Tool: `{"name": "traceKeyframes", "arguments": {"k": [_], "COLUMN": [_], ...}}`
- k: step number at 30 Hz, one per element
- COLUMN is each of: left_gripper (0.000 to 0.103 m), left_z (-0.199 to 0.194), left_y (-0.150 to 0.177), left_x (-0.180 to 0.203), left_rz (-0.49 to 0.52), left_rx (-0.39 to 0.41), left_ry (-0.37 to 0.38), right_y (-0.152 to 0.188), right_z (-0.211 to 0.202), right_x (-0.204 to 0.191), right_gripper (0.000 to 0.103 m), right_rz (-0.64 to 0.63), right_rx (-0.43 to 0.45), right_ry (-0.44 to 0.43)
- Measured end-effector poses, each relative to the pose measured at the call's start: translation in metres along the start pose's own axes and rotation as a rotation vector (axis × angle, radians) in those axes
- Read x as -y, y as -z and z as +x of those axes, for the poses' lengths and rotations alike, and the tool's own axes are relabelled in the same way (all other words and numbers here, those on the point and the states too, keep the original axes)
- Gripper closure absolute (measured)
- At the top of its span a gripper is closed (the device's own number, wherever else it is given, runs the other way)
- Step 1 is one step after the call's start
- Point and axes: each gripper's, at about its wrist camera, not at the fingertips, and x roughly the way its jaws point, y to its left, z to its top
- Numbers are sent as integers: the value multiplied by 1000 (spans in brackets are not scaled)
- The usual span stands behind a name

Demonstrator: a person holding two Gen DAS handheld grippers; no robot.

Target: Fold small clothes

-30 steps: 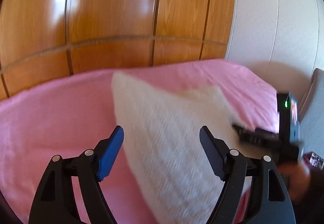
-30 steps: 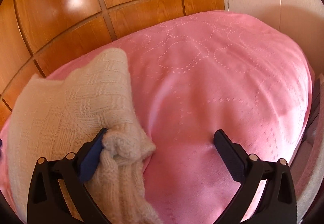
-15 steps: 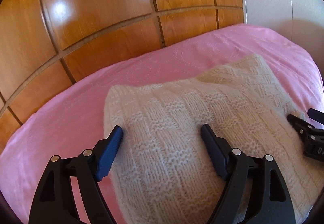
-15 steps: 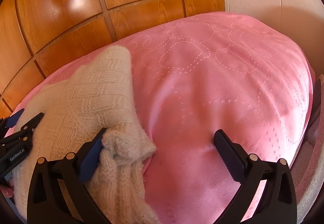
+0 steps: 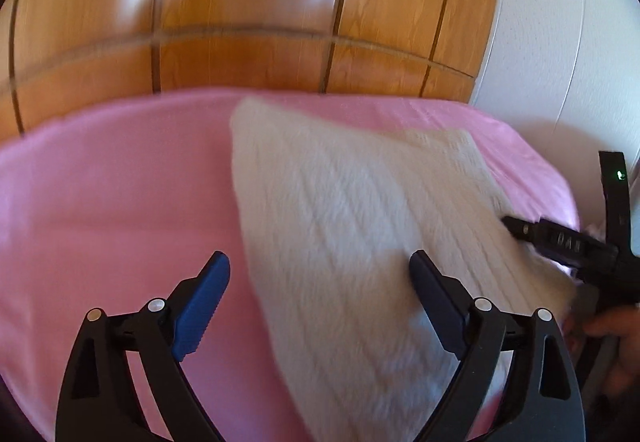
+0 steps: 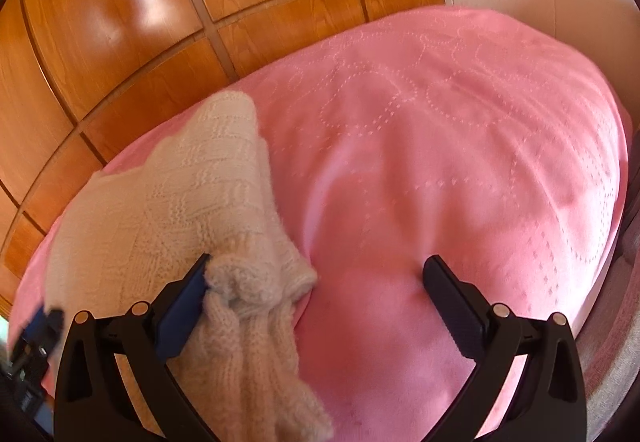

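Note:
A cream knitted garment [image 5: 360,226] lies on the pink quilted bed cover [image 5: 112,202]. My left gripper [image 5: 318,282] is open above the garment's left edge, its right finger over the knit. In the right wrist view the garment [image 6: 192,194] lies at the left, with a bunched ribbed part [image 6: 256,282] against the left finger. My right gripper [image 6: 316,294] is open, its right finger over bare pink cover [image 6: 460,170]. The right gripper also shows in the left wrist view [image 5: 560,238] at the garment's right edge.
A glossy wooden panelled headboard [image 5: 248,14] runs behind the bed. A white textured wall [image 5: 560,42] stands to the right. The left gripper's body [image 6: 28,346] shows at the lower left of the right wrist view.
The left gripper has swung back to the left and pulled away from the garment; its view is blurred with motion. The right gripper has hardly moved.

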Motion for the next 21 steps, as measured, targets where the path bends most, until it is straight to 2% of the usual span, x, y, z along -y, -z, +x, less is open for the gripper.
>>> {"name": "traceKeyframes", "arguments": {"k": [3, 6, 9, 12, 16, 21], "left_gripper": [13, 13, 12, 11, 11, 11], "left_z": [6, 4, 2, -6, -10, -2], "left_y": [15, 15, 11, 9, 4, 6], "left_x": [-4, -1, -4, -16, -39, -48], "left_rz": [2, 24, 6, -66, -194, -230], "left_rx": [-55, -59, -77, -80, -62, -75], "left_ry": [54, 50, 87, 152, 186, 198], "right_y": [1, 6, 5, 4, 6, 10], "right_z": [-6, -5, -7, -14, -23, -22], "right_x": [1, 6, 8, 11, 13, 13], "right_gripper": [2, 2, 2, 2, 2, 2], "right_rz": [-6, -7, 7, 35, 64, 88], "right_rx": [-28, -41, -77, -110, -115, -134], "right_ry": [-21, -52, -67, -96, -180, -261]}}
